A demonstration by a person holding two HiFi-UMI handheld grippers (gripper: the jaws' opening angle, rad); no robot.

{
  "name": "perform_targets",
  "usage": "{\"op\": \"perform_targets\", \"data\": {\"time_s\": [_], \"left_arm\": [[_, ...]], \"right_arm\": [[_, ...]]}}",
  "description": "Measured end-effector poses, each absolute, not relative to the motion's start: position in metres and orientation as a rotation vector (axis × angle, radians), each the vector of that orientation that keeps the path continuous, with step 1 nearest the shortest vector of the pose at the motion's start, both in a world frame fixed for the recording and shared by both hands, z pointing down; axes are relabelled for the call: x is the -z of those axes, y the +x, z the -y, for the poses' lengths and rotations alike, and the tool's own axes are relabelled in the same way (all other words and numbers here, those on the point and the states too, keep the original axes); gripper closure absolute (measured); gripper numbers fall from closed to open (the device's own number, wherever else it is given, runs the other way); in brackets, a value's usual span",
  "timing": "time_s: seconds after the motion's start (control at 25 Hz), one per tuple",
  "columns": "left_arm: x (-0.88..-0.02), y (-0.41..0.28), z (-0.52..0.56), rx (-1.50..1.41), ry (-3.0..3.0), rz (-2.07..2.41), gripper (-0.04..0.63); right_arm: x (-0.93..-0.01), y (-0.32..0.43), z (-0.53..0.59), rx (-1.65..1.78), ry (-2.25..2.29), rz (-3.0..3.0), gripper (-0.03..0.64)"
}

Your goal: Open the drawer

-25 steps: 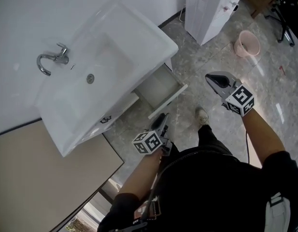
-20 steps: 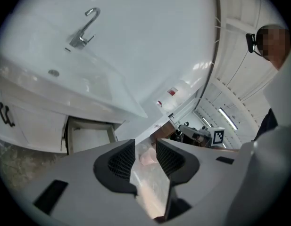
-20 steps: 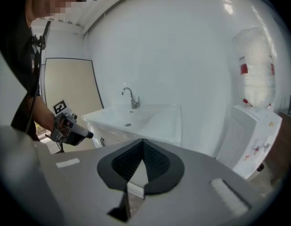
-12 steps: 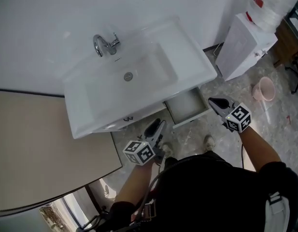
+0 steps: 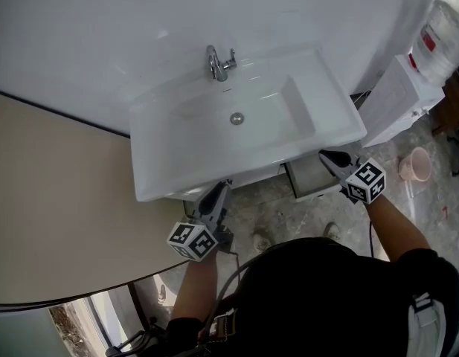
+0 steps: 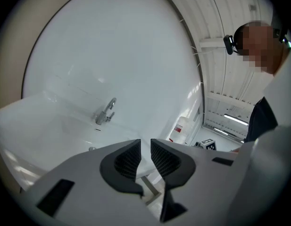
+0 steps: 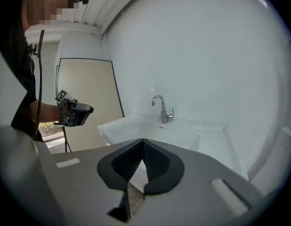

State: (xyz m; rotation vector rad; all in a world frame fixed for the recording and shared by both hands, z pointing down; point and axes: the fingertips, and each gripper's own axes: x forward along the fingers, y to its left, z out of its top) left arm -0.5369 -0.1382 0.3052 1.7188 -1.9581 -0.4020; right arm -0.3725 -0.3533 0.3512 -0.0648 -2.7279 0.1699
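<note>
Evidently drawer [image 5: 305,178] already pulled out below right end of sink [image 5: 164,178], so neither gripper needs a hold. Right gripper [image 5: 327,157] just beside it, fingers closed, empty. Left gripper [image 5: 217,192] near sink's front edge, fingers just narrowing, slim gap, nothing between.

Open floor [image 5: 289,207] before the sink [image 5: 158,162]; blocked above by its overhanging front edge, right by the pulled-out drawer [image 5: 303,178] and water dispenser [image 5: 396,103], left by beige panel [image 5: 58,207]

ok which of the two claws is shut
The right claw: its tips meet, with nothing between them. The left claw shows a narrow gap between its pads; its jaws have just been closing, on nothing.
</note>
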Motion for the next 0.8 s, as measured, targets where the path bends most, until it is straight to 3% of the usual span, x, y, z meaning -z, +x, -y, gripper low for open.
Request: {"op": "perform_targets", "data": {"time_s": [0.16, 0.8], "left_arm": [[-0.278, -0.578, 0.1, 0.41, 1.748, 2.002, 0.591], [-0.221, -0.639, 0.045, 0.371, 1.828, 2.049, 0.594]], "right_arm": [[-0.322, -0.409, 0.334, -0.166, -0.03, 2.77, 0.623], [-0.253, -0.5, 0.288, -0.109, -0.048, 2.908, 0.623]]}}
